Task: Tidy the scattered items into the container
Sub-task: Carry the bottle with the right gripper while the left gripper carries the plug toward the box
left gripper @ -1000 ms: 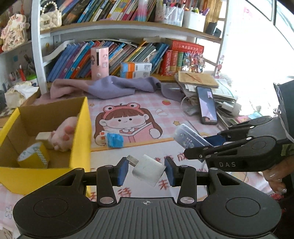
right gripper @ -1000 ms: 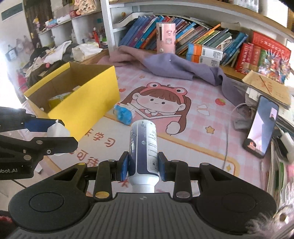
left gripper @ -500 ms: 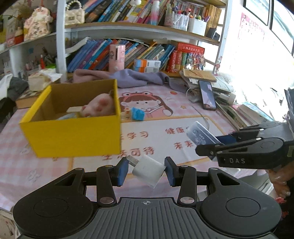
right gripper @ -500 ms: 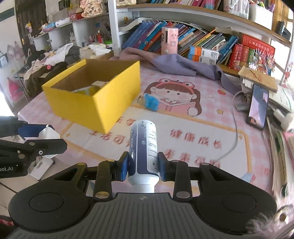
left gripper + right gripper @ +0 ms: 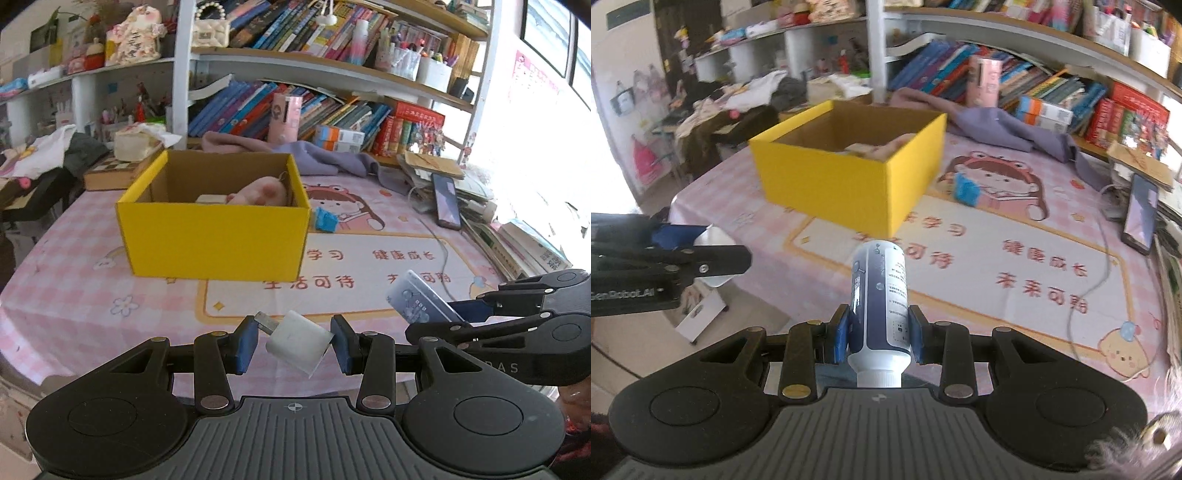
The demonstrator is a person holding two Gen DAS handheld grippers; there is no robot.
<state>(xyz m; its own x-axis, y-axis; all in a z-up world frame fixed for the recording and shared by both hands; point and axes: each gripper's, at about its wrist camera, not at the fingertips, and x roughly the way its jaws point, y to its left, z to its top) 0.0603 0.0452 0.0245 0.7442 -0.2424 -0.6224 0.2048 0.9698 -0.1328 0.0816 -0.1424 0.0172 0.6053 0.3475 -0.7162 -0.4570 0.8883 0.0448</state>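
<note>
We are gripping white charger plug (image 5: pixel 298 341) between left gripper (image 5: pixel 294 341) pads, jaws narrowed onto it. Right gripper (image 5: pixel 878 332) is clamping blue-and-white bottle (image 5: pixel 879 295), cap toward camera. Both are hanging over near table edge. Yellow box (image 5: pixel 218 236) is sitting ahead on pink mat (image 5: pixel 369 280), holding pink plush (image 5: pixel 260 192); blue packet (image 5: pixel 325 220) is lying beside box.

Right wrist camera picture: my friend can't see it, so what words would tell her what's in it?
The right gripper clamps a blue-and-white plastic bottle, cap toward the camera, over a pink cartoon tablecloth. Beyond stands an open yellow cardboard box; at left, the left gripper holds a small white charger.
</note>
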